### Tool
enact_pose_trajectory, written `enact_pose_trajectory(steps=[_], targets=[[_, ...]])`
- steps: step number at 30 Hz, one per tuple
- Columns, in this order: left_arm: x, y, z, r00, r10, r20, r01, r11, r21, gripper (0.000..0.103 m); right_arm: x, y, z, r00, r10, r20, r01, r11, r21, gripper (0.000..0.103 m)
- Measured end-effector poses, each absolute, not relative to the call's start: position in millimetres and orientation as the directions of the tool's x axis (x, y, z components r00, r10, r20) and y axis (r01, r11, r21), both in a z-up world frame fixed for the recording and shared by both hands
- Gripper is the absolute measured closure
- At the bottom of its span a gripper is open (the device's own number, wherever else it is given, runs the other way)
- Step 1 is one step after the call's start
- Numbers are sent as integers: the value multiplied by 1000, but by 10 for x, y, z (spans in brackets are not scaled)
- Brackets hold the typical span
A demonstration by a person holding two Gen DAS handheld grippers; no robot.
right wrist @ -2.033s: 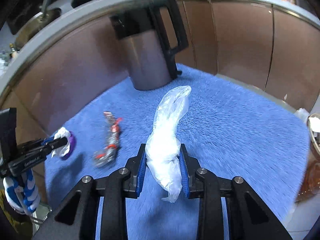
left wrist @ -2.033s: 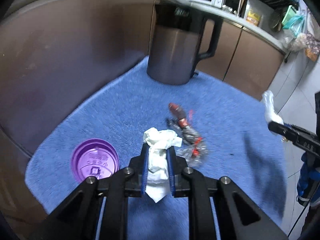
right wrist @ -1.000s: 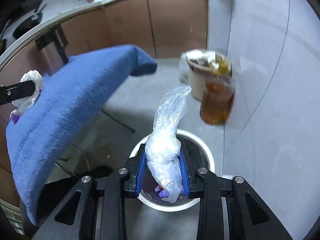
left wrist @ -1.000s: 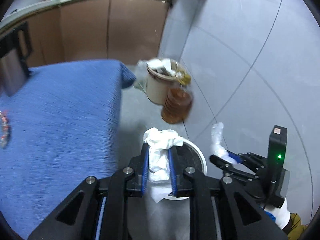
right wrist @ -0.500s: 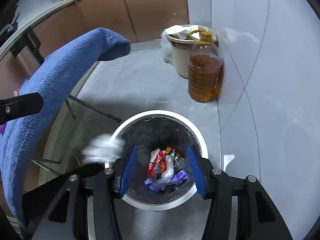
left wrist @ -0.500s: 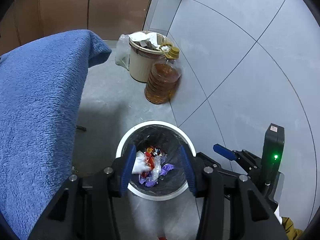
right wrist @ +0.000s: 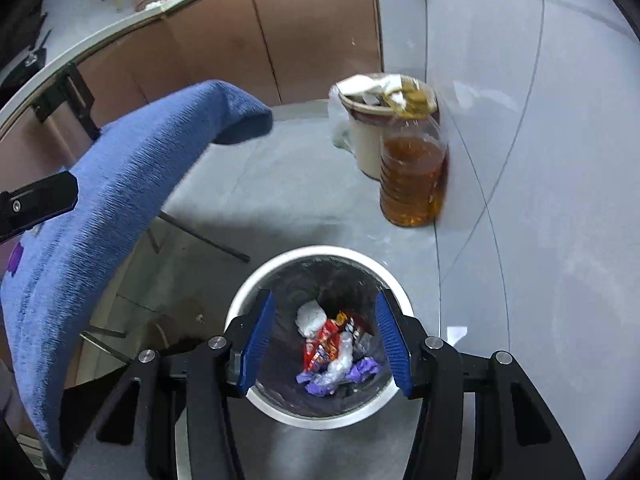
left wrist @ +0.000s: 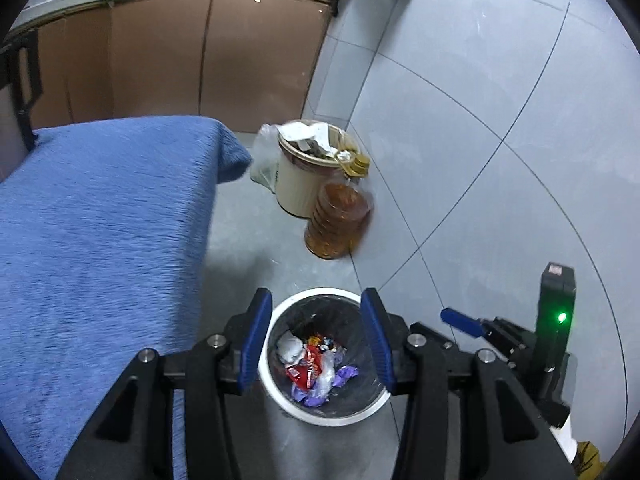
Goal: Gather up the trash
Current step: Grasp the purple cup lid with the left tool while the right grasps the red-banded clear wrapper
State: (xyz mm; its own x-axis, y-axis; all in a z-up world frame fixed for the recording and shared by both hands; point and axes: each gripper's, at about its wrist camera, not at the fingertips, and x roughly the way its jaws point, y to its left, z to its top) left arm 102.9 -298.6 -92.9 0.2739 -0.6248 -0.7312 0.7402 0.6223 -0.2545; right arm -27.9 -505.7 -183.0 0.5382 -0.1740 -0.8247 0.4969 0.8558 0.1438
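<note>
A grey tiled floor (left wrist: pixel 460 128) fills most of both views, with brown kitchen cabinets (left wrist: pixel 160 52) along the far side. A worktop covered in a blue fleecy cloth (left wrist: pixel 100 232) stretches down the left. On the floor beside it stands a round white-rimmed trash bin (right wrist: pixel 320 418) lined with a dark bag. Further back, a cream bucket (left wrist: pixel 294 184) stuffed with paper stands against the wall, with a large plastic bottle of amber liquid (right wrist: pixel 412 180) just in front of it. The left gripper (left wrist: pixel 316 340) and the right gripper (right wrist: pixel 322 340) both hang over the bin, each with its blue-padded fingers apart and nothing between them. Inside the bin lies the trash: a crumpled white tissue (right wrist: pixel 310 318), a red snack wrapper (right wrist: pixel 320 350), a clear plastic bag (right wrist: pixel 340 362) and scraps of purple material (right wrist: pixel 362 370).
</note>
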Motion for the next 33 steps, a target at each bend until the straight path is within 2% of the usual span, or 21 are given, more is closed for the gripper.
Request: enact_pose_trajectory(steps=[7,15,18,21,28,33], targets=[[1113,-2272,-668,346,-617,-707,700,671,-244,59,-134,-4664,-1286,617,-167,-769,405,905,128,51],[1414,-996,-448,489,-563,-666,551,791,-265,59,186,-3923,-623,710,-81,-699,221,969,112,49],[1596,-431,-409,554,-500,-666,462,850,-254,48,386,-3609,-395,737,-30,-675,138,985,107,48],[1814,130,-440,603,-422,-677,360,901,-242,48,664,-3286,-218,748,51,-662,37,992,118,47],[2477,1293,-738,617,-249,-746,110,966,-232,48,1473,-2558,-164,704,207,-679,-151,978,142,47],[2959,1792,-1033,575,-187,-797,-13,972,-237,48,2326,-2021,-517,606,316,-730,-238,948,213,47]])
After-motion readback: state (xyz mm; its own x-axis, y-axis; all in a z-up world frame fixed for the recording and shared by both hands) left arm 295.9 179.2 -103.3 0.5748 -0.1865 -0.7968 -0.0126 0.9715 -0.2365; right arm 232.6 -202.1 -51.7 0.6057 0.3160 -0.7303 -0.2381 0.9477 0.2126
